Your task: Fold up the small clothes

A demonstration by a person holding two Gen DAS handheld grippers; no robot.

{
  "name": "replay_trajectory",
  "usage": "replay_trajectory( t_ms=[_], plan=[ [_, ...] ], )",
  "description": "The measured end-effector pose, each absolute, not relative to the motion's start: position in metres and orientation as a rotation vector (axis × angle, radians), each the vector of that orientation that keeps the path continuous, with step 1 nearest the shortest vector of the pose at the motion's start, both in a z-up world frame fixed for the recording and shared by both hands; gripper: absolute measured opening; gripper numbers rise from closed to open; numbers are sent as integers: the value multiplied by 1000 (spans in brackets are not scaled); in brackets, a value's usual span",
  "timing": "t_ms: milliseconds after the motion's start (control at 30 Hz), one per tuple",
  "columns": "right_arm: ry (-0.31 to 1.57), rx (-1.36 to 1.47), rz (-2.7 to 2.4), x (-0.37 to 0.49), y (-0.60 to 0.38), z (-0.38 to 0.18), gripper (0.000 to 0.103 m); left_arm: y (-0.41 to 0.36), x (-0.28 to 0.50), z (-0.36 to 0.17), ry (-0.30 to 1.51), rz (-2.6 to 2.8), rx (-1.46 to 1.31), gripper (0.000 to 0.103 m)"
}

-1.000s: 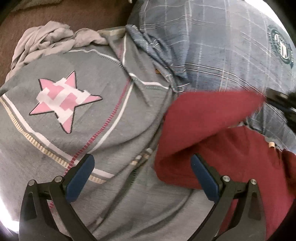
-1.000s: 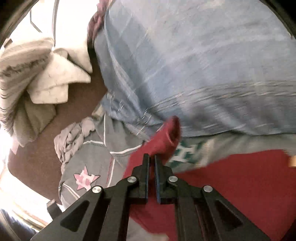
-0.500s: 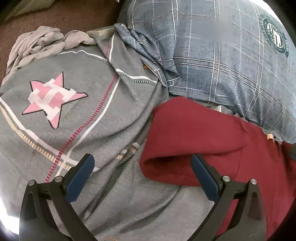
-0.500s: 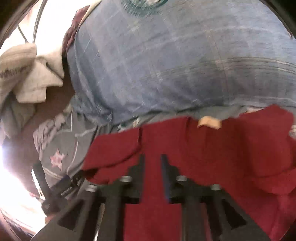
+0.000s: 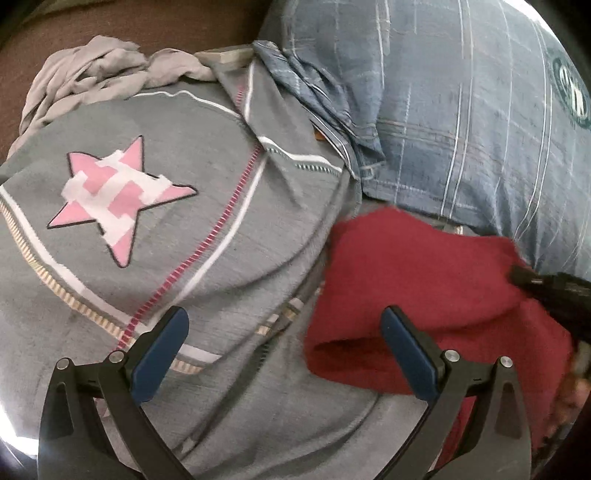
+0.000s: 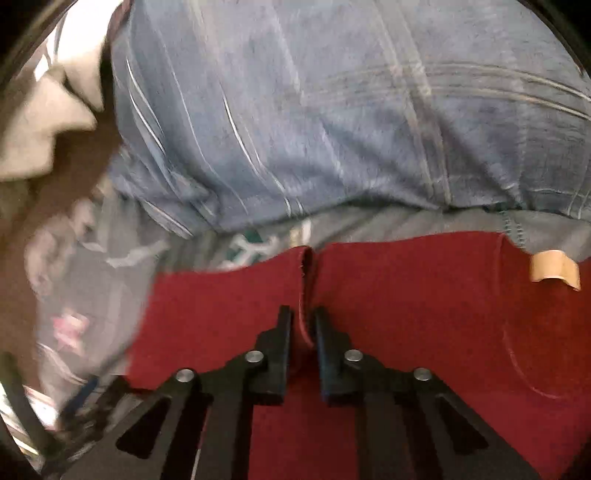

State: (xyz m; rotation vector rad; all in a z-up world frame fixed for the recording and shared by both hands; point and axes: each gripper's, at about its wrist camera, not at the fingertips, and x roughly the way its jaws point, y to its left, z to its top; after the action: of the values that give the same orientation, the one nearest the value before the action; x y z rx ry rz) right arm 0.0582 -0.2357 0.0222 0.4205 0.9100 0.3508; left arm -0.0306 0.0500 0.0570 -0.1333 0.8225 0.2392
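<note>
A dark red garment [image 5: 424, 288] lies on a pile of clothes, its left end folded into a rounded edge. It fills the lower half of the right wrist view [image 6: 424, 314], with a tan tag [image 6: 552, 271] at its right. My left gripper [image 5: 282, 345] is open and empty, hovering over the red garment's left edge and a grey shirt with a pink star [image 5: 118, 195]. My right gripper [image 6: 303, 326] is shut on a raised fold of the red garment; it also shows at the right edge of the left wrist view [image 5: 554, 291].
A blue plaid garment [image 5: 461, 110] with a round green logo [image 5: 570, 92] lies behind the red one; it shows in the right wrist view [image 6: 314, 118]. A crumpled light grey cloth [image 5: 92, 77] and brown surface [image 5: 129, 18] lie at the back left. Pale cloth [image 6: 44, 125] sits far left.
My right gripper, slightly parted half a second ago, has closed on a fold of the red garment. The red garment's flap has been laid over to the left. My left gripper stays open.
</note>
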Motion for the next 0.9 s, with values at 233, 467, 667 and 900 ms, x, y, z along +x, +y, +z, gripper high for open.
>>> replay_trajectory(
  t_ms=[233,467,667,900],
  plan=[
    [725,436,260,-20,-329,99,7,44,-36,62,794,231,-135,103],
    [833,334,16,-56,-393,79,7,13,-36,63,778,182,-77,103],
    [883,309,-25,-59,-405,53,10,-11,-32,61,775,113,-65,103],
    [760,354,-110,-98,-436,96,70,-47,-29,50,798,45,43,103]
  ],
)
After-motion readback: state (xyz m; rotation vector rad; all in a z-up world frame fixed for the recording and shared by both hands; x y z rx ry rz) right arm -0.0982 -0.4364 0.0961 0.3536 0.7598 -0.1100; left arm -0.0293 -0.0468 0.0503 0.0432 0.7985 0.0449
